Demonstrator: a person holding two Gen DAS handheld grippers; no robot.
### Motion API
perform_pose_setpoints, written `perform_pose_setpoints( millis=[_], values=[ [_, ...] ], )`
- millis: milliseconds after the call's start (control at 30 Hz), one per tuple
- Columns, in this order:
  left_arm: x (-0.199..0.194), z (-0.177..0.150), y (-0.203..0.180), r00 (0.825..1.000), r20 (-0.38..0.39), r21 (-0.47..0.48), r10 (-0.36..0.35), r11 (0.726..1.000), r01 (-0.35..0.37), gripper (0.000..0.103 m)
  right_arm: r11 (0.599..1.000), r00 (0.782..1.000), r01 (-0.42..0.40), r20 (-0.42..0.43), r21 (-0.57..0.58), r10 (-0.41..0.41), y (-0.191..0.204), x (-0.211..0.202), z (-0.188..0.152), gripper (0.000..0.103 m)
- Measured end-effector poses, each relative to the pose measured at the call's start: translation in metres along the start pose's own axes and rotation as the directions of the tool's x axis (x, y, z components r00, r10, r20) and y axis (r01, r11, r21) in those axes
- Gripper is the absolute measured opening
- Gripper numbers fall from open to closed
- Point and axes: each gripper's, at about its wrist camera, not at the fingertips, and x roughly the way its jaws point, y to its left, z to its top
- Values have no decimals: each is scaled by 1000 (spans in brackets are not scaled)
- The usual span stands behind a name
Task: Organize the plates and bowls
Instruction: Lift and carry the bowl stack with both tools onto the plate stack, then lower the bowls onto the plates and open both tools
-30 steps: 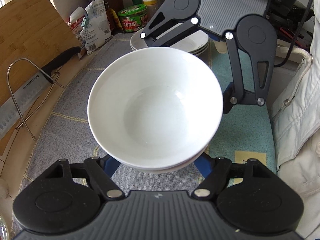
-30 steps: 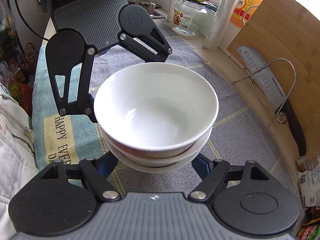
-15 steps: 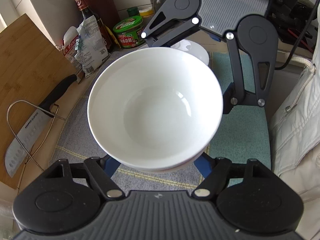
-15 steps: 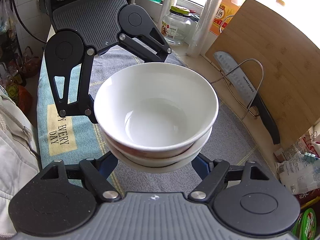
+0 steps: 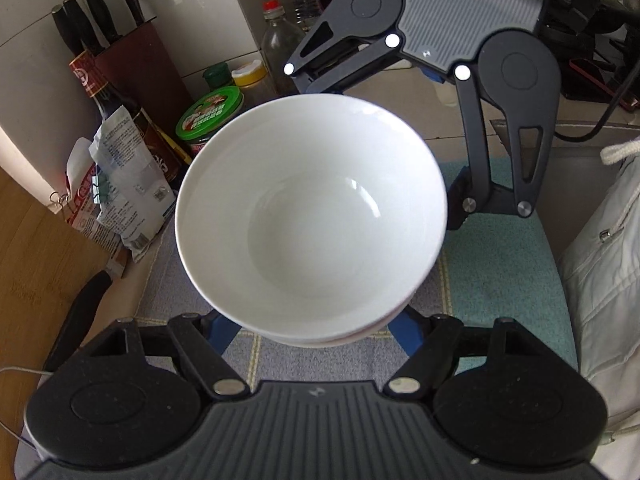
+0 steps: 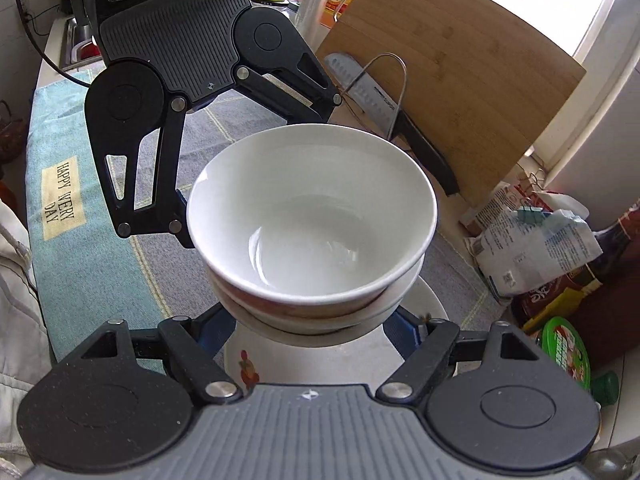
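Clamping the stacked bowls (image 5: 312, 216) from opposite sides, left gripper (image 5: 312, 332) and right gripper (image 6: 316, 328) carry them above a plate (image 6: 424, 312).

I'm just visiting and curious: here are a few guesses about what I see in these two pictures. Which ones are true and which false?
1. Both grippers hold one stack of bowls from opposite sides. True: the left gripper and the right gripper each grip it.
2. The top bowl is full of soup. False: it is empty and white.
3. A plate with a small flower print lies below the stack. True.
4. The kitchen knife lies flat inside the bowl. False: it leans at the wooden cutting board, by a wire stand.
5. The green-lidded jar stands on the towel's "HAPPY EVERY DAY" label. False: it stands among bottles near the wall.
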Motion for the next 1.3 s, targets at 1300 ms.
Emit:
perform_pose_setpoints(
  millis=[1300],
  values=[
    [-31, -14, -14, 932, 103, -542, 348, 805, -241, 102, 903, 994, 101, -18, 417, -103, -21, -17, -36, 103]
  ],
)
